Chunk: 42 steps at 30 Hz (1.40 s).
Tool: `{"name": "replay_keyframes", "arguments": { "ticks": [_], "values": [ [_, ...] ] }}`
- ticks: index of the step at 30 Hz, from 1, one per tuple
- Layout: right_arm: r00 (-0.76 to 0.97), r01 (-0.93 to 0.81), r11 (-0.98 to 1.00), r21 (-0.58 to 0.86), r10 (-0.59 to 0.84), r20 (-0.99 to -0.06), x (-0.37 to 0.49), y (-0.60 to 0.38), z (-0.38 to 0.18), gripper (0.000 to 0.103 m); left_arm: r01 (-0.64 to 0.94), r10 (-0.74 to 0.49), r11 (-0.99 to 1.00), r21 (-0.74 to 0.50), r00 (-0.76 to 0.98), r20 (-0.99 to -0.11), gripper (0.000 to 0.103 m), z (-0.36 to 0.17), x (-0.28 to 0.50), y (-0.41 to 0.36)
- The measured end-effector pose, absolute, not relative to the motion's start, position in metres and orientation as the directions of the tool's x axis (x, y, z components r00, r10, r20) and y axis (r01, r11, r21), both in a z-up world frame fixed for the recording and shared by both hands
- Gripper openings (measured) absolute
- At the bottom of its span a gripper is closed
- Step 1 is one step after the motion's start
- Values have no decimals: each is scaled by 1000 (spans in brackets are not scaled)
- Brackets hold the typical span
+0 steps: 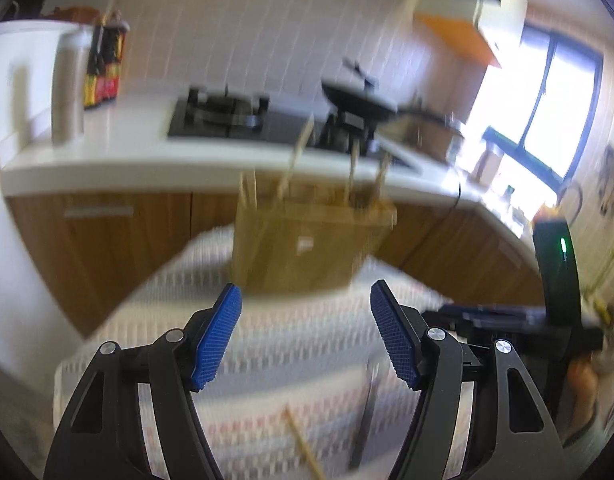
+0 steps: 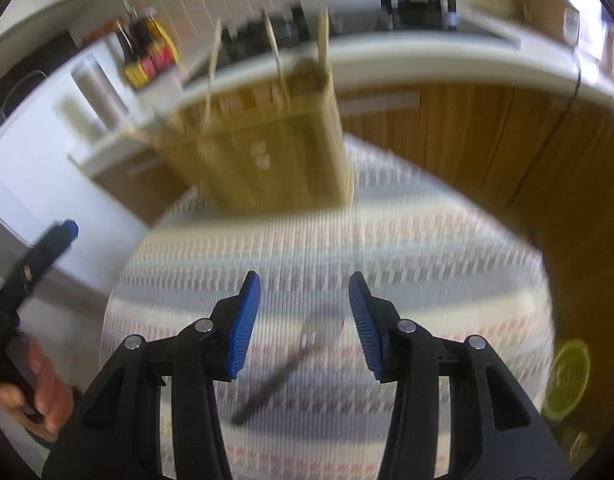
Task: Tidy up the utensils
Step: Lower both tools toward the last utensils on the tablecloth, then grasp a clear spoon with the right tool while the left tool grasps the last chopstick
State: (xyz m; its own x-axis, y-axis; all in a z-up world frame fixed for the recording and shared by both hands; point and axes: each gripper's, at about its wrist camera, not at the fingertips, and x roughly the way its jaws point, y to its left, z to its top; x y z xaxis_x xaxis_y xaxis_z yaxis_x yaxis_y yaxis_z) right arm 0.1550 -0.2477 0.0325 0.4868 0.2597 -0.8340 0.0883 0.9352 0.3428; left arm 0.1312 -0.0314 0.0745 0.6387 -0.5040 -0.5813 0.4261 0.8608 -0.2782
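both views were smeared by motion blur, so fine detail was hard to read. the left gripper point(image 1: 306, 308) had its blue-padded fingers spread wide with nothing between them, hovering above the striped tablecloth point(image 1: 291, 344). the right gripper point(image 2: 304, 300) was likewise spread apart and empty over the same cloth.

the wooden utensil holder point(image 1: 307, 244) stood at the far edge of the table, straight ahead of the left gripper and a little left of centre in the right wrist view. several pale wooden sticks point(image 1: 301, 148), probably chopsticks or utensil handles, rose out of its top at slight angles; which compartment each sat in could not be told.

on the cloth near the left gripper lay a loose wooden chopstick point(image 1: 303, 446), running diagonally, and just to its right a dark-handled utensil point(image 1: 365, 420). in the right wrist view the dark-handled utensil lay flat between and just below the right gripper's fingers, not touching them, its pale end pointing far and right; whether it was a knife or a spoon was unclear.

beyond the table ran a white countertop point(image 1: 107, 156) over wooden cabinets, with a gas hob point(image 1: 223, 116), a black pan point(image 1: 359, 100) and sauce bottles point(image 1: 105, 68) on it. a yellow-green lid point(image 2: 567, 380) showed at the right edge of the right wrist view.
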Motion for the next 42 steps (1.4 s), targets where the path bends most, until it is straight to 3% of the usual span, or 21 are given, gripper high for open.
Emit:
{"name": "replay_keyframes", "arguments": {
  "ticks": [7, 13, 19, 26, 30, 33, 42],
  "values": [
    [245, 193, 865, 463, 415, -876, 147, -234, -29, 41, 435, -472, 857, -275, 452, -757, 63, 3, 108, -37],
    [193, 311, 830, 463, 422, -886, 156, -225, -57, 34, 443, -398, 869, -220, 363, -842, 48, -36, 109, -48],
    [211, 340, 867, 364, 306, -928, 163, -209, -64, 26, 453, -381, 868, -203, 344, -858, 48, -48, 112, -59],
    [233, 222, 957, 185, 132, -963, 170, -173, -58, 14, 478, -285, 874, -90, 353, -891, 42, -61, 113, -82],
    [232, 152, 971, 184, 146, -962, 168, -167, -58, 9, 502, -202, 864, 26, 395, -896, 11, -61, 109, -92],
    [217, 122, 957, 265, 235, -948, 162, -174, -59, 8, 515, -219, 857, 12, 386, -896, 4, -59, 113, -92],
    [217, 13, 970, 242, 233, -948, 141, -182, -46, 2, 488, -321, 866, -110, 373, -870, 4, -47, 109, -64]
  ]
}}
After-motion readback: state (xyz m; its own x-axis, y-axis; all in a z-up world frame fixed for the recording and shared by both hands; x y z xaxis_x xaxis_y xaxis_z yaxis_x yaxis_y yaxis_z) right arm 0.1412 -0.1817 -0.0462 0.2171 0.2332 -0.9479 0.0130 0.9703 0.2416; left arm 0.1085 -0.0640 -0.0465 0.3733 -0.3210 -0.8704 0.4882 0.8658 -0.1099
